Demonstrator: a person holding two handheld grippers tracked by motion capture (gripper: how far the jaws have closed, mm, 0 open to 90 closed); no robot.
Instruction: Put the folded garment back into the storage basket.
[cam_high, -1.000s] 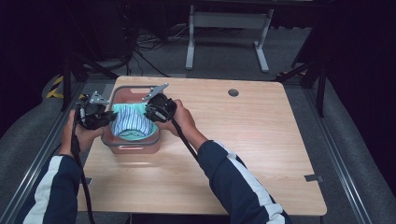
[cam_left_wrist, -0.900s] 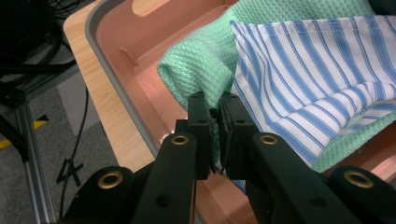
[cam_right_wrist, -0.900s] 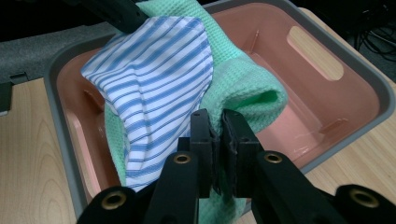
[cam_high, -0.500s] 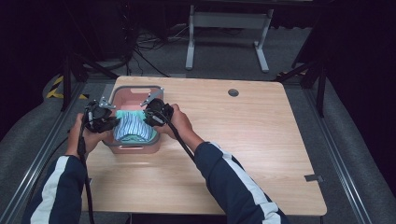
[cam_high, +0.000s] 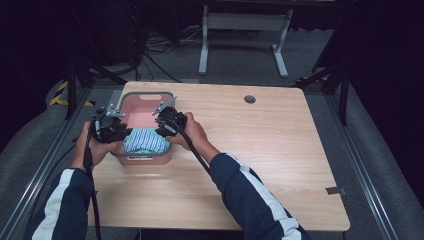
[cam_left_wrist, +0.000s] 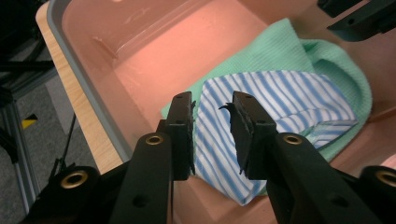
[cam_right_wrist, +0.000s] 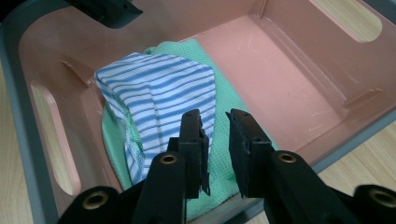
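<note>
Folded soft blue-and-white striped cloth (cam_right_wrist: 159, 98) lies atop a green waffle-knit towel (cam_left_wrist: 299, 60) at the near end of the pink plastic basket (cam_high: 145, 95) on the wooden counter (cam_high: 280, 150), just beyond both narrowly parted, empty tools, left tool (cam_left_wrist: 212, 121) and right tool (cam_right_wrist: 215, 135), flanking it.

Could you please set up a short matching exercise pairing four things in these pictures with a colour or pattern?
Things:
1. basket
2. upper cloth
3. lower cloth
4. table

Descriptions:
A. plain green
B. pale wood
C. pink with a grey rim
D. blue and white stripes

Pairs: 1-C, 2-D, 3-A, 4-B
</note>
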